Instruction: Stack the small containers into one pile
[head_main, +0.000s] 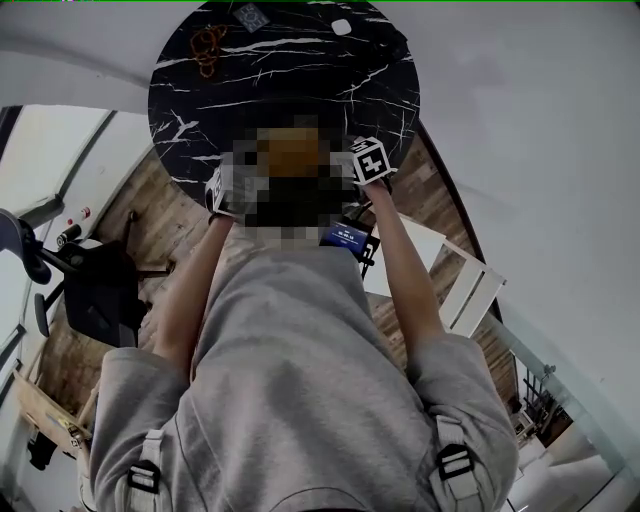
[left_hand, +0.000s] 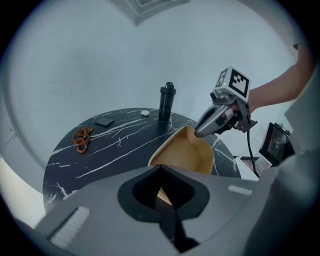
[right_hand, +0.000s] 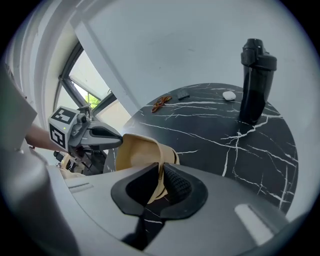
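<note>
Container (left_hand: 187, 150) in left tool (left_hand: 161, 192), right tool (right_hand: 160, 181).

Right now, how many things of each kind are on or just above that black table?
tan container: 1 (any others nested inside it cannot be told)
black bottle: 1
small white object: 1
flat dark object: 1
orange-brown tangle: 1
Total: 5
</note>
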